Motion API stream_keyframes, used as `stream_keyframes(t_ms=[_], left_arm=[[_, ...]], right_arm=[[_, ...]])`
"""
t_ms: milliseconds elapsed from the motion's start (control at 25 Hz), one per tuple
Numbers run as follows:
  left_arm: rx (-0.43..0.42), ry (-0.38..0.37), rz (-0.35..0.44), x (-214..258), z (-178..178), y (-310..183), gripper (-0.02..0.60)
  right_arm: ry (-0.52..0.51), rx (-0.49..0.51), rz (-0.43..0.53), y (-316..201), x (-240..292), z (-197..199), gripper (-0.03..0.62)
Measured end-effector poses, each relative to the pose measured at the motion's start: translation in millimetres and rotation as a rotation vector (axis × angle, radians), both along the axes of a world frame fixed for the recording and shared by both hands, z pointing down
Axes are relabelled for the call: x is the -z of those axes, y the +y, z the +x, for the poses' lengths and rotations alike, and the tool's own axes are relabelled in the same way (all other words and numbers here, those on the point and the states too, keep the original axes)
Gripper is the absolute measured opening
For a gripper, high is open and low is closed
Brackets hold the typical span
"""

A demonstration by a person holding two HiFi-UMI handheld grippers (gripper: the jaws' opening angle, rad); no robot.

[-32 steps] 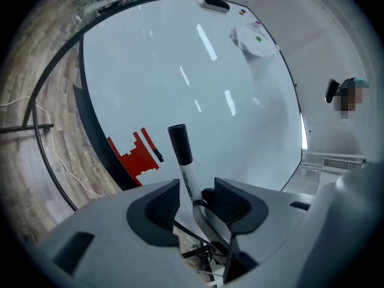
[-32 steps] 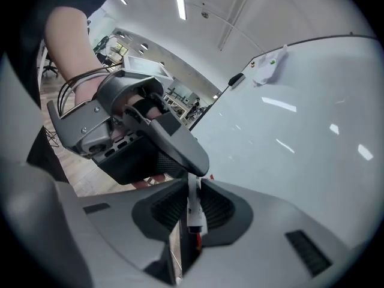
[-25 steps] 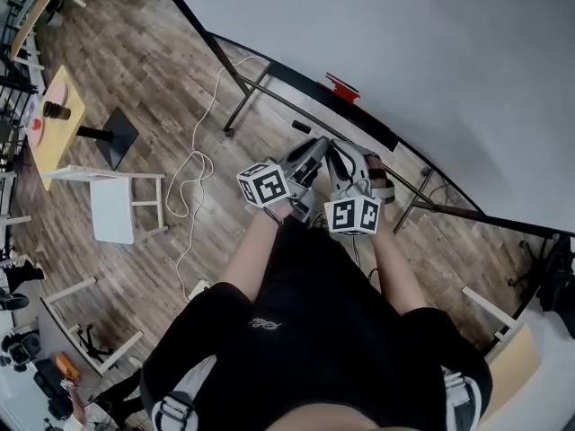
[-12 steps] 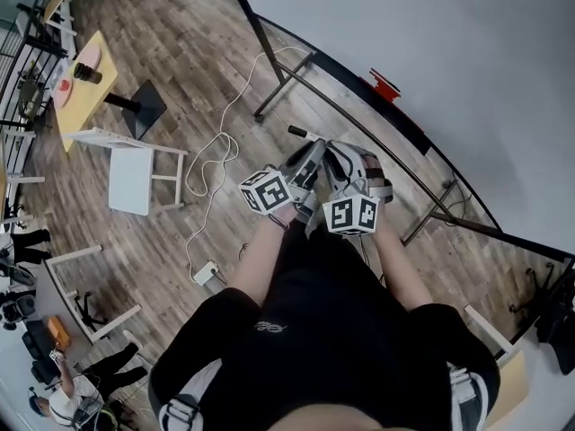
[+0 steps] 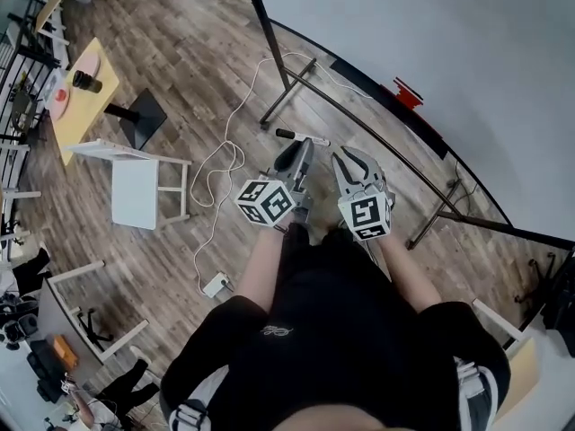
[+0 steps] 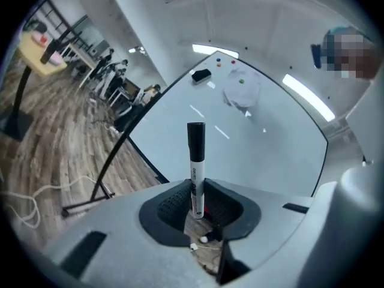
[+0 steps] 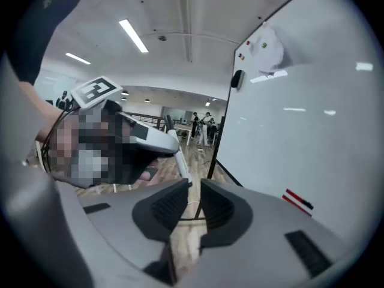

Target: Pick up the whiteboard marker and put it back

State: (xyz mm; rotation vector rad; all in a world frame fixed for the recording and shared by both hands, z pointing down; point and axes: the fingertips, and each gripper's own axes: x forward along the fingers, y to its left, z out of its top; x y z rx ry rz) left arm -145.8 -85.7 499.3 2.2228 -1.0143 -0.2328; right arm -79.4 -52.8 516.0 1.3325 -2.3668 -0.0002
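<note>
— Starting on the left: what are we holding?
— Our left gripper point(image 6: 197, 204) is clamping the whiteboard marker point(image 6: 196, 155). Its fingers are pressing on the lower part of the white barrel, and the black cap point(image 6: 195, 134) is standing clear above them, in the air in front of the whiteboard point(image 6: 258, 149).
— How are we expecting it to handle?
— We are judging it light and stiff, a smooth round tube, so it is likely to swivel or slide between the pads if the long free end is getting knocked. We are thinking a hold nearer the middle of the barrel would be steadier.
— Are we reading anything on it?
— We are seeing a line of dark print running along the barrel, but it is too small to read, and no brand is showing. The cubes point(image 5: 267, 202) are carrying only square black-and-white patterns.
— And moving right?
— Our right gripper point(image 7: 193, 206) is carrying nothing. Its fingers have just been spreading, and we are seeing only floor point(image 5: 180, 79) through the gap.
— Further right?
— The whiteboard is filling that side, with a red strip point(image 7: 298, 200) lying at its lower edge. We are guessing the marker is going back there, though no holder is showing.
</note>
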Motion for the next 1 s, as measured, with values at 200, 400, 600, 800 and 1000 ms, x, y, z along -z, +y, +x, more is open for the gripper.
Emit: stream_keyframes(t_ms=[200,400,600,800,1000], left_arm=[[-0.045,-0.127,0.092,6,-37,-5,0.067],[-0.109,-0.218,0.164,17,-61,-20,0.067],[-0.199,-0.322,0.228,20,-74,-28,0.067],[-0.290,-0.357,0.258,18,-66,-28,0.067],[-0.363,-0.409,0.286,14,-48,-36,0.066]], right_arm=[[-0.077,-0.119,-0.040,-14,-4,-29,0.011],[-0.108,-0.209,-0.024,-28,4,-57,0.003],[-0.123,-0.343,0.006,-31,17,-67,0.003],[-0.113,-0.452,0.007,-25,20,-57,0.003],[-0.116,-0.492,0.012,-25,22,-39,0.003]])
